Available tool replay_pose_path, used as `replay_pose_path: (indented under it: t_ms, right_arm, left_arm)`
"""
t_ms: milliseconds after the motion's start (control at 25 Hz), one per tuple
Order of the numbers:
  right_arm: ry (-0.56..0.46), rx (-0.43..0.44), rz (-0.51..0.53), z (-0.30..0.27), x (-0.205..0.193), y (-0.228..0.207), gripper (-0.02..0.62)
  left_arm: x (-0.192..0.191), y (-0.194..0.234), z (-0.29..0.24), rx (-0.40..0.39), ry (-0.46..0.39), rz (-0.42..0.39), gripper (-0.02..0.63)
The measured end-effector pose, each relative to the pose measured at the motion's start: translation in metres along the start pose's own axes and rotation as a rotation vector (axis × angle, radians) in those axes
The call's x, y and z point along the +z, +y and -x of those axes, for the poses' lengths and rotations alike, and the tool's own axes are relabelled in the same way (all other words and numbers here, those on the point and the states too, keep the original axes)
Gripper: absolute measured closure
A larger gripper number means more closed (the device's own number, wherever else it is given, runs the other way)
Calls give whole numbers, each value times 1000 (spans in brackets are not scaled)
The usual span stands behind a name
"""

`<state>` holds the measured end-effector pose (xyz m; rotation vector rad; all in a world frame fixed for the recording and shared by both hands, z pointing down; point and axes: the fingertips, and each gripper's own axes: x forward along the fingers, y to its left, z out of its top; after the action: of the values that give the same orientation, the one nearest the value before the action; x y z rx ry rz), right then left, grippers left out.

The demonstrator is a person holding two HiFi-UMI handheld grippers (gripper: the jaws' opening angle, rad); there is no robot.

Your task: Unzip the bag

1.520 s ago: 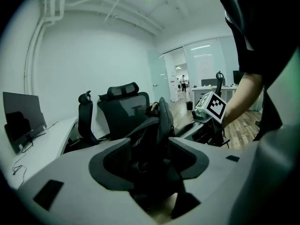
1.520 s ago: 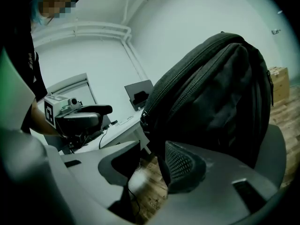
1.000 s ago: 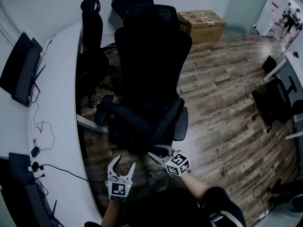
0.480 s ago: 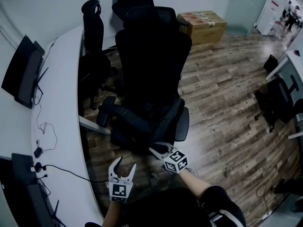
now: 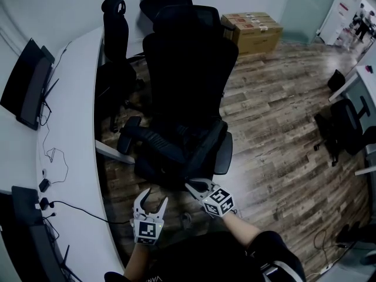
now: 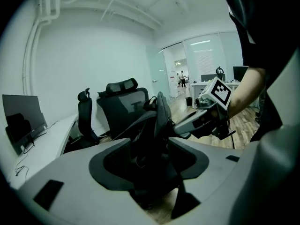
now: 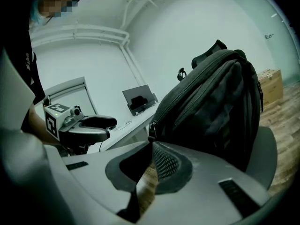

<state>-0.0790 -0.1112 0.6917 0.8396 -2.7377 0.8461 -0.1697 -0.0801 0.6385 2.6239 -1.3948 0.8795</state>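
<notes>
A black backpack stands upright on the seat of a black office chair; in the head view it merges with the dark chair. My right gripper is at the bag's near corner. Its jaws are closing, and the metal zipper pull hangs down between the pads, which look pressed on it. My left gripper is open just left of it, its jaws wide in front of the backpack with nothing held. From the left gripper view, the right gripper reaches in from the right.
A curved white desk with monitors and cables runs along the left. A second black chair stands behind. Cardboard boxes sit on the wood floor at the back, with more chairs at the right.
Both grippers have crept slightly forward towards the chair. The right gripper's jaws look closer together than before.
</notes>
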Motion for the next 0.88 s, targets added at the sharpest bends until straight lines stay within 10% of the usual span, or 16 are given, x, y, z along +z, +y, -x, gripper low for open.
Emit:
replay_pose_path:
  t_ms: [880]
  right_arm:
    - [-4,176,-92,22,50,4,548]
  left_arm:
    - [-4,-34,-110,-173,109,-293,321]
